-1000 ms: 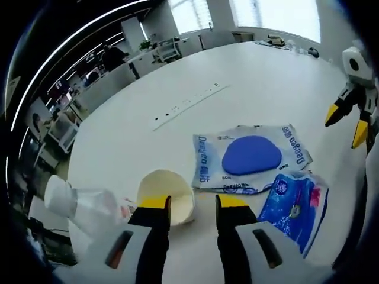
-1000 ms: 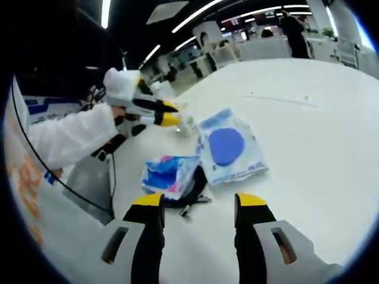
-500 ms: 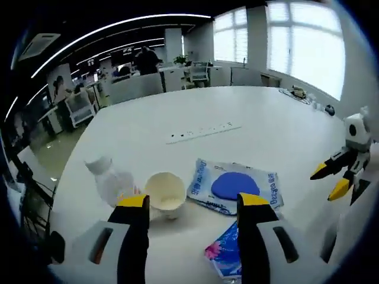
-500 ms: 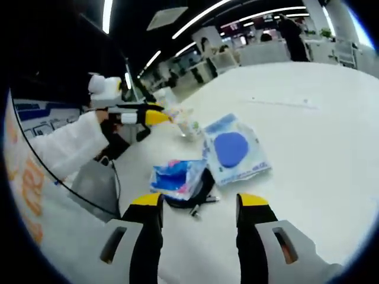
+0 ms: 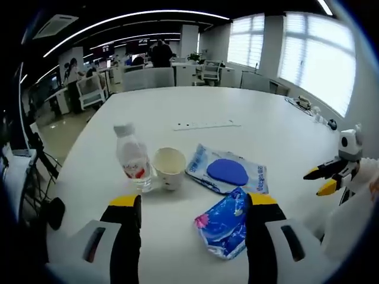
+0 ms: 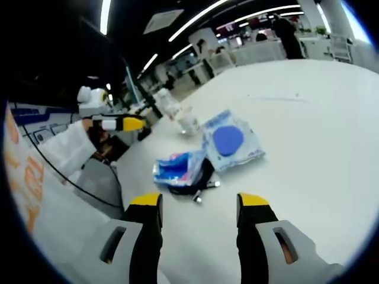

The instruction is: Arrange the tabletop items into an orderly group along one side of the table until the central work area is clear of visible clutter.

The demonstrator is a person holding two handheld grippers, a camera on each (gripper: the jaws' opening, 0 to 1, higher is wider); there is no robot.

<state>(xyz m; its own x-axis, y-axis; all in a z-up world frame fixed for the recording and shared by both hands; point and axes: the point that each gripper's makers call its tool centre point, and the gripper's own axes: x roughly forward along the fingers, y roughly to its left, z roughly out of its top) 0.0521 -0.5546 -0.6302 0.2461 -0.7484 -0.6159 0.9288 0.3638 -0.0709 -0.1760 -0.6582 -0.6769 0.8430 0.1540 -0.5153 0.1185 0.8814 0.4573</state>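
Lying straight ahead of the left tool, the blue packet sits between its wide-open, empty jaws, nearer than the right tool, also wide and empty.

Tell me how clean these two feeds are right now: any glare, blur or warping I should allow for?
Left gripper view: bright windows wash out the upper right, the white table bows with fisheye curve, the bottle and cup read sharp. Right gripper view: dimmer, ceiling strips streak as arcs, the blue packet looks soft.

Upright bottle touching cup, flat pouch, crumpled packet
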